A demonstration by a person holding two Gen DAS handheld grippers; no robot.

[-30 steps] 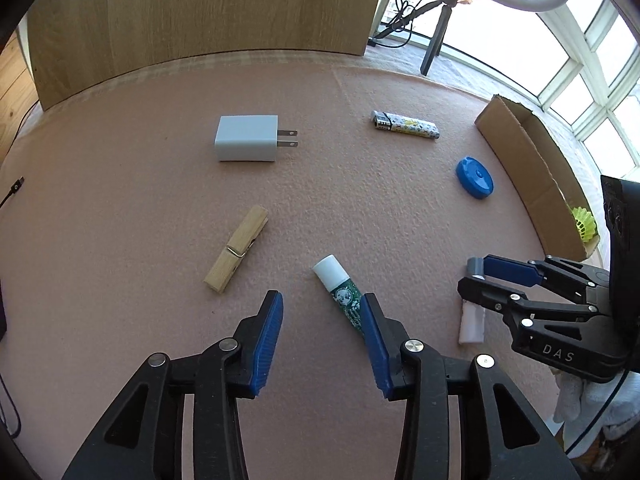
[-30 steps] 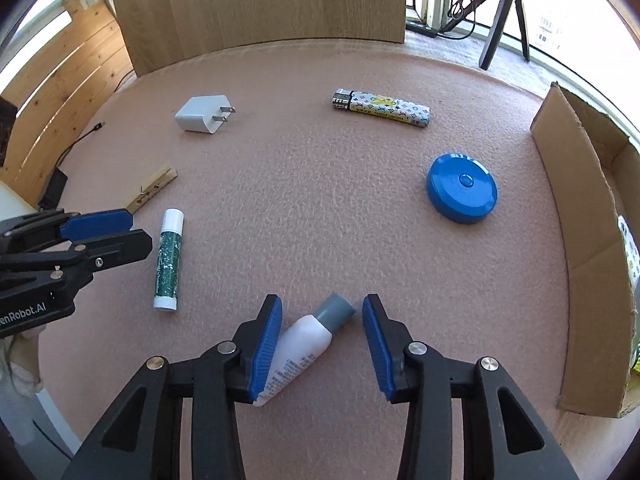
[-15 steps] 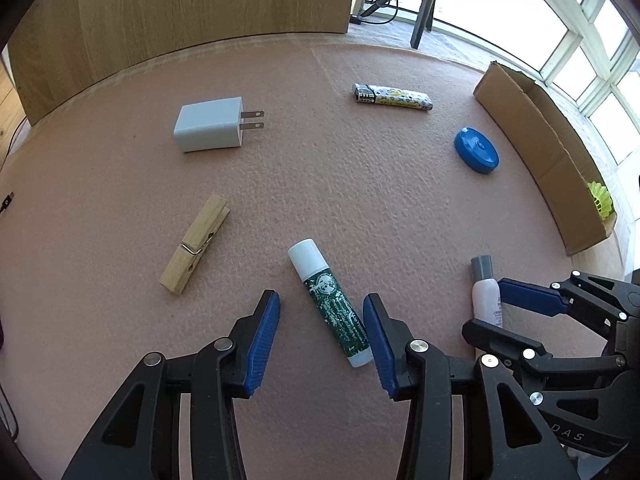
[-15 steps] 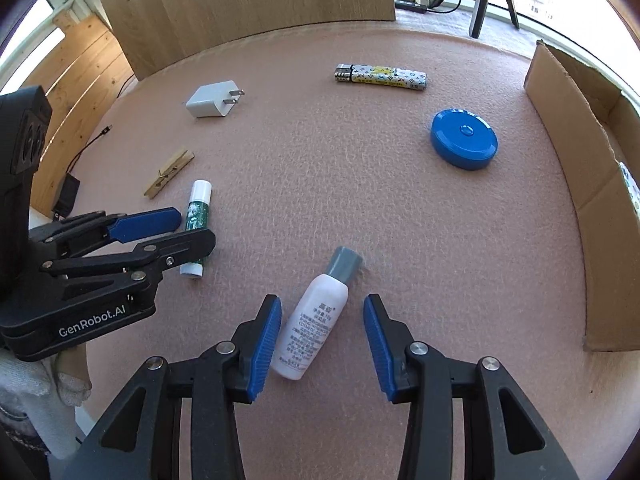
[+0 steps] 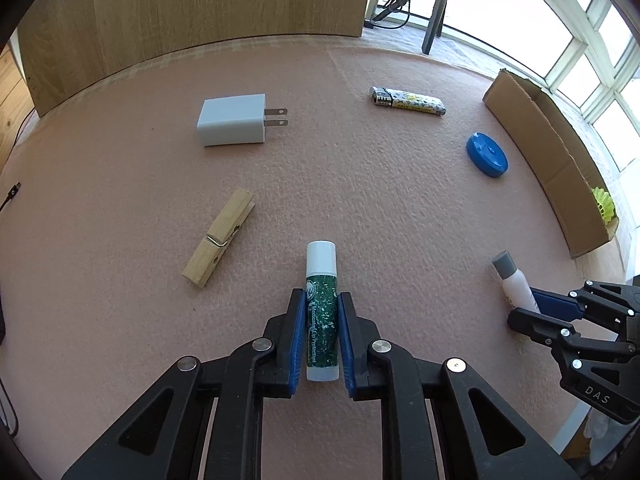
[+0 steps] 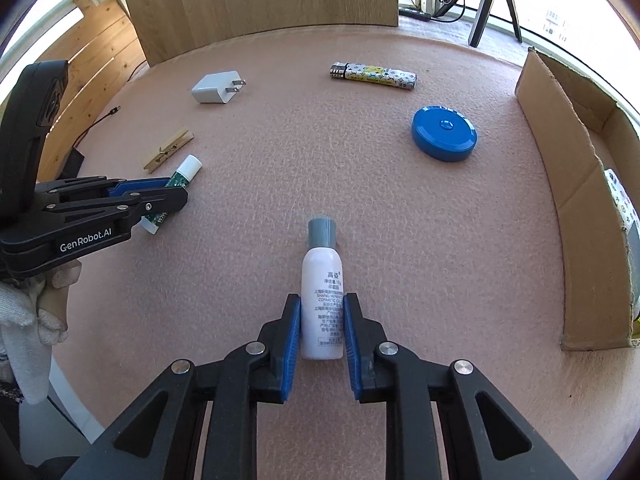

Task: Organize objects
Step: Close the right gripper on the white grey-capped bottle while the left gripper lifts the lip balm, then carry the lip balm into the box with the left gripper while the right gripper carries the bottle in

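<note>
Both claws are clamped on their picks. Left gripper (image 5: 322,300) is pinched narrow on the lip balm tube (image 5: 321,308): pads on the green label, white cap pointing to 12 o'clock, tube base flush with the pad heels. Right gripper (image 6: 322,304) is pinched on the white bottle (image 6: 322,304): pads on the lower body, grey cap at 12 o'clock. Both items appear to lie on the pink felt mat (image 5: 360,208); I can't tell if either is off the surface.

Likely step: lift and carry to the cardboard box (image 6: 560,184), which sits at 2–3 o'clock in the right view and 2 o'clock in the left view.

How to do it well:
- Lift straight up first. Felt is grabby, and dragging will twist a round tube in the pads.
- The bottle is gripped low, so the cap end may droop. Keep that wrist level.
- Right goes first, being nearer the box. Left follows, to avoid crossing grippers.
- Clear the box wall before lowering. Something is already inside at the far end, so drop short of it.
- Right's path passes the blue round case (image 6: 445,138) at 1 o'clock. Stay above it.

Left on the mat: charger (image 5: 232,120) at 11 o'clock, clothespin (image 5: 219,238) at 10, lighter (image 5: 408,101) at 1.
</note>
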